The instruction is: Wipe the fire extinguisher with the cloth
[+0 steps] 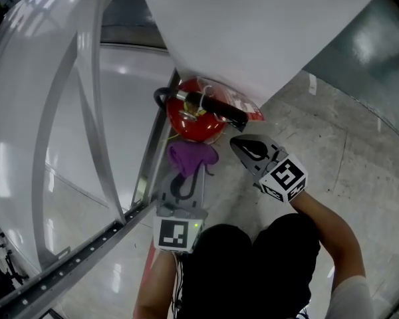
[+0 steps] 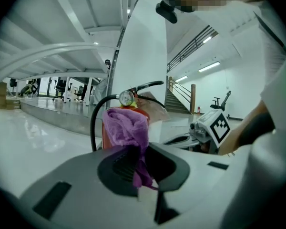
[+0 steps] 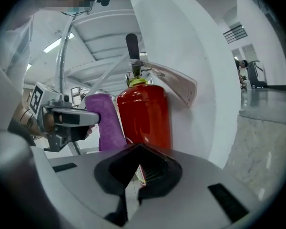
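While left gripper [image 2: 139, 163] fingers [image 2: 117, 168] pinch cloth [image 2: 126, 128], extinguisher [image 3: 145, 116] just beyond — upright

The left gripper [image 1: 183, 171] and right gripper [image 1: 236, 143] are pale grey with black-lined jaws and black-and-white marker cubes [image 1: 284, 178], while the person wears black trousers [image 1: 253, 264] and a white sleeve [image 1: 356, 298].

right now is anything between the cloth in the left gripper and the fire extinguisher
Nothing visible does. The purple cloth, clamped in the left gripper, sits directly beside the red fire extinguisher with no object between; contact can't be confirmed. The right gripper is off to the side.
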Motion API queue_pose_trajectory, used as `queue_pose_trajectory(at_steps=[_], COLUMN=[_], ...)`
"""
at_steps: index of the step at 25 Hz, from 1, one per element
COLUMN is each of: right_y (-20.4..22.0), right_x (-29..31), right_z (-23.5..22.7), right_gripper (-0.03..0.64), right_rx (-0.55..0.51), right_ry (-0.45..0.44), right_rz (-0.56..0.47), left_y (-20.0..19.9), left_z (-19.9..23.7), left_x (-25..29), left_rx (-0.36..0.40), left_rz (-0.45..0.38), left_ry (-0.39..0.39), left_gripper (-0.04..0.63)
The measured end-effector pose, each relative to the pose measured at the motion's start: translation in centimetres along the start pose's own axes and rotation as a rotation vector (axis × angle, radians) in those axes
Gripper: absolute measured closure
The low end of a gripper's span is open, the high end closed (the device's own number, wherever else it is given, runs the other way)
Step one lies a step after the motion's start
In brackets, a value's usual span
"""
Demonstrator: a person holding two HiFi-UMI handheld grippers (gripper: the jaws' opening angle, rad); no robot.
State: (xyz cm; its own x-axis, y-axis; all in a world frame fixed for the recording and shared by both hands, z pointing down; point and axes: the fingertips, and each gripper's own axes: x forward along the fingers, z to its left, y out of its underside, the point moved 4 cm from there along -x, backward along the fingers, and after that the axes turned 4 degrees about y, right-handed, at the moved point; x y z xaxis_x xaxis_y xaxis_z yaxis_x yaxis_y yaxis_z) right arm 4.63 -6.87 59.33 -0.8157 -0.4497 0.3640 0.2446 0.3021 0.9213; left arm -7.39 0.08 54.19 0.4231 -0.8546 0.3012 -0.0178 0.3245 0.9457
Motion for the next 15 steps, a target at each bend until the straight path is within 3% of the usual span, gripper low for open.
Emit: queue_pose_trajectory(at_steps=[3,7,15], right_y=[-1.2,-3.5,-13.3], right_x=[-0.5,-2.5,-8.8], right_z=[1.2,3.6,7.0], right_gripper=[0.604,0.604,0.604], right_rx=[0.033,-0.026,0.042], right_ry=[-0.017,-0.026,0.061], right_rz=[0.0,0.044,0.038], left_y=[-0.7,-3.1,-12.4], left_z=[0.0,-0.7,-3.9], left_x=[-1.5,-4.2,-8.9], left_rx=[-0.024,-0.03,-0.038], left_rz=[0.031,0.072,0.112], left_ry=[-0.021,-0.054,-0.089], left_gripper=[0.554,0.554,0.554])
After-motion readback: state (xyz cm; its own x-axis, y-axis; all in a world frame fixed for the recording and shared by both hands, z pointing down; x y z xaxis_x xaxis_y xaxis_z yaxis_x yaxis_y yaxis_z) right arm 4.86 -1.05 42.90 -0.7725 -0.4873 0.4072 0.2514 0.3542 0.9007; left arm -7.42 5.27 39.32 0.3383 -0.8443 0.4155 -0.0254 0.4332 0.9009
